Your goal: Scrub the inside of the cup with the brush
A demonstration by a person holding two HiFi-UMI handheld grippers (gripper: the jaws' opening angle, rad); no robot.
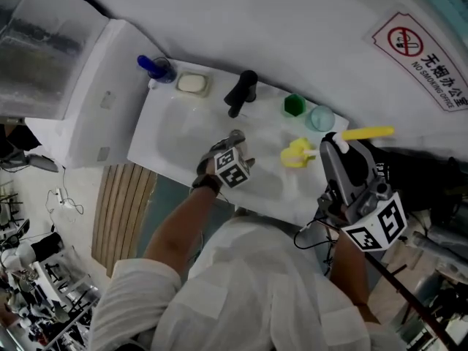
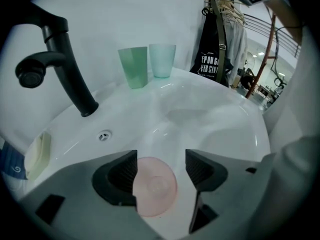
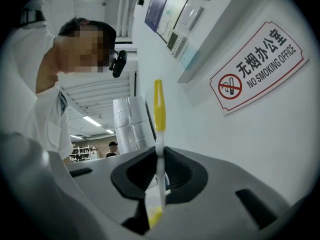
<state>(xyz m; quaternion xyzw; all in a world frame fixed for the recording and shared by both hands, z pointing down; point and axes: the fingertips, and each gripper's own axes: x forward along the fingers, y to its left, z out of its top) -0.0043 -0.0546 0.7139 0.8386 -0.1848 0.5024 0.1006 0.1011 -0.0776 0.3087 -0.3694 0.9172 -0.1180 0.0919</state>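
Note:
A translucent pink cup (image 2: 155, 186) shows between the jaws of my left gripper (image 2: 161, 170), low over the white basin (image 2: 210, 119). The cup rests against the left pad (image 2: 125, 171), and a gap separates it from the right pad, so these jaws are open. In the head view the left gripper (image 1: 235, 139) points down into the sink (image 1: 175, 134); the cup is hidden there. My right gripper (image 3: 160, 171) is shut on a thin white-and-yellow brush (image 3: 158, 104), held level. It stands right of the sink (image 1: 338, 143), the brush (image 1: 369, 132) pointing toward the wall.
A black faucet (image 1: 241, 90) stands at the sink's back, with a green cup (image 1: 294, 105) and a pale teal cup (image 1: 320, 118) to its right. A yellow object (image 1: 296, 153) sits on the rim near the right gripper. Soap (image 1: 192, 83) lies at the back left.

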